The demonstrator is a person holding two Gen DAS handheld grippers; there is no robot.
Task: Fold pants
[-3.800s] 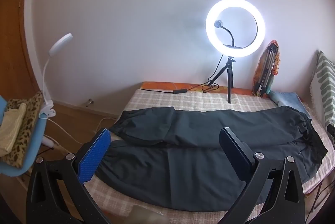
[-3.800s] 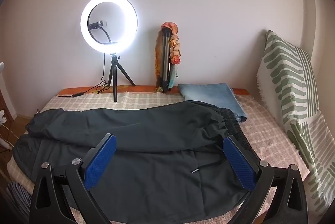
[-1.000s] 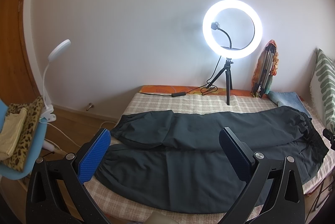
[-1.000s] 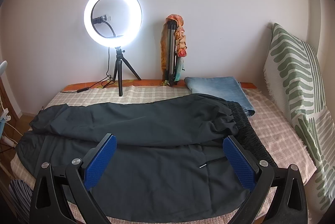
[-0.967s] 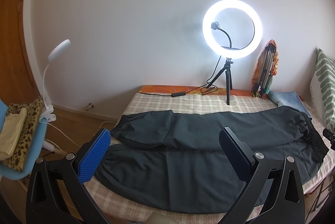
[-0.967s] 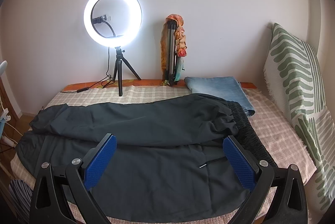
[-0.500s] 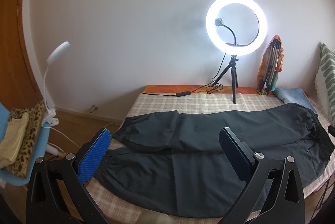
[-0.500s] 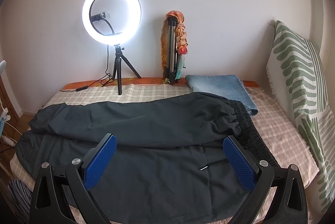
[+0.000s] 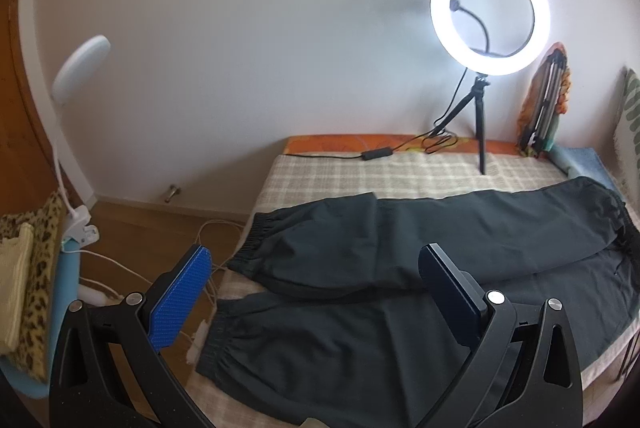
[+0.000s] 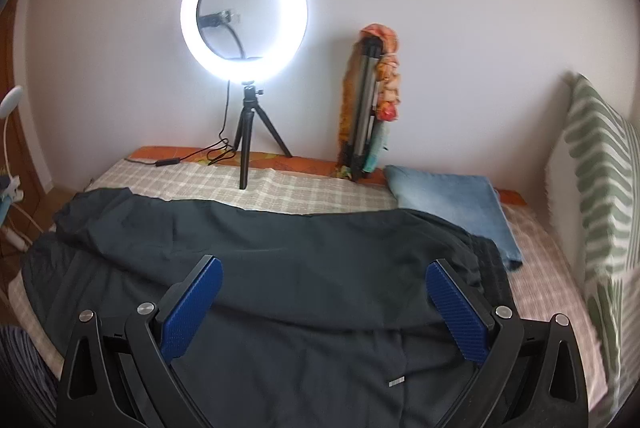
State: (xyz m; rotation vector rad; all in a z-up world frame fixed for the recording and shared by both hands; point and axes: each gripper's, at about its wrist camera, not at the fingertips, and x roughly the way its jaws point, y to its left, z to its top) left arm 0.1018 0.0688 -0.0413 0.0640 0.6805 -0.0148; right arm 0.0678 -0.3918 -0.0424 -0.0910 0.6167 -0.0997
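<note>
Dark grey pants (image 9: 400, 240) lie flat across a checked bed cover (image 9: 384, 176), leg cuffs to the left, waistband to the right. They also fill the lower right wrist view (image 10: 280, 252), with a drawstring tip (image 10: 397, 382) on the near fabric. My left gripper (image 9: 316, 292) is open and empty above the leg cuffs, near the bed's left end. My right gripper (image 10: 322, 302) is open and empty above the waist end.
A lit ring light on a tripod (image 10: 245, 76) and its cable stand at the back of the bed. A folded tripod wrapped in cloth (image 10: 368, 100) leans on the wall. A folded blue cloth (image 10: 452, 204) and a green-striped pillow (image 10: 596, 188) lie right. A clip lamp (image 9: 76, 76) and chair stand left.
Both grippers have moved closer to the pants and stay open. The left view has swung left toward the leg cuffs; the right view has come in lower over the waist end.
</note>
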